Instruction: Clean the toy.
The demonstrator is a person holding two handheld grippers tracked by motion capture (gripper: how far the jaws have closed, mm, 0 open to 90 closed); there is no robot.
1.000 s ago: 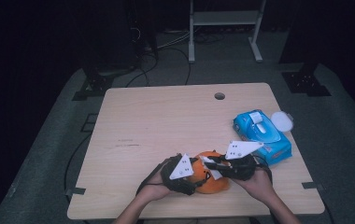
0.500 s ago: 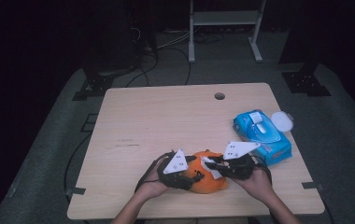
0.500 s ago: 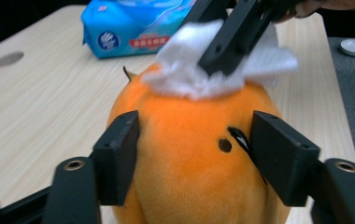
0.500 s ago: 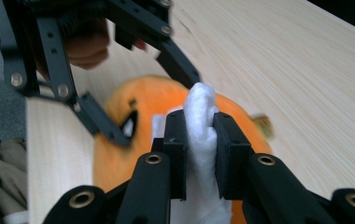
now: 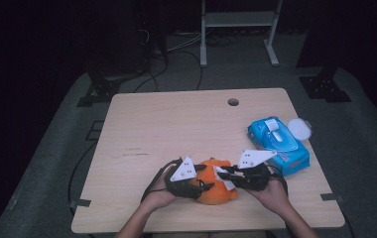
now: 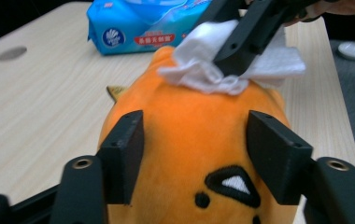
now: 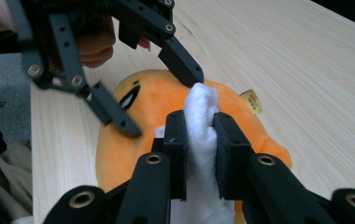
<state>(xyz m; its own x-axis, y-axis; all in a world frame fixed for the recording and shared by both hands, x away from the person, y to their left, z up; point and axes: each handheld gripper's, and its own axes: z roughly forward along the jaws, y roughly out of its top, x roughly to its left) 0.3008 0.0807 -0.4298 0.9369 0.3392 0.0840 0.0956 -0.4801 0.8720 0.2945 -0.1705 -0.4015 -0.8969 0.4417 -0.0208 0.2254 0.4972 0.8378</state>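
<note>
orange plush toy (image 6: 192,140) x1 | left tool (image 6: 192,154) pinching it | right tool (image 7: 199,154) pinching wipe (image 7: 201,121), seemingly one

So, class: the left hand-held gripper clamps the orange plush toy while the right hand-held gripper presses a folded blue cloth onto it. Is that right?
Not quite: the cloth is white, not blue. The right gripper view shows the right hand-held gripper pinching a white wipe against the orange plush toy. The rest stands: in the left gripper view the left hand-held gripper clamps the toy.
</note>
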